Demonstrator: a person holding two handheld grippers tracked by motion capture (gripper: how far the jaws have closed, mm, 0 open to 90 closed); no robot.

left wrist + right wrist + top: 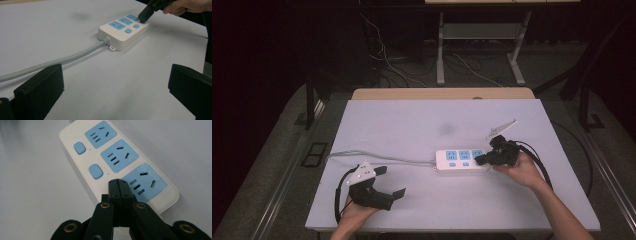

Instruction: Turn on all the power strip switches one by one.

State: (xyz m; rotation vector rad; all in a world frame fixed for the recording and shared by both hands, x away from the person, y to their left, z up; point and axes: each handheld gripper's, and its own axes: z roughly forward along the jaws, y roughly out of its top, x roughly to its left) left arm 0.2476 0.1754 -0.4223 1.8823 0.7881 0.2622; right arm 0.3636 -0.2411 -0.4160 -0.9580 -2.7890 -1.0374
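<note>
White power strip [462, 161] lies mid-table, right gripper [480, 160] with jaws clenched empty, tips on its near-end switch, so the press looks underway but two other switches [96, 171] remain untouched; left gripper [393, 184] rests apart, jaws released.

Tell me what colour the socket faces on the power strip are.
Light blue socket faces on a white power strip; clearest in the right gripper view.

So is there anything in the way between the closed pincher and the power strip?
Nothing visible. The right gripper, jaws shut together, has its tip right at the power strip, over the spot beside the end socket. Whether it presses down there cannot be told. The left gripper sits open, well apart.
</note>
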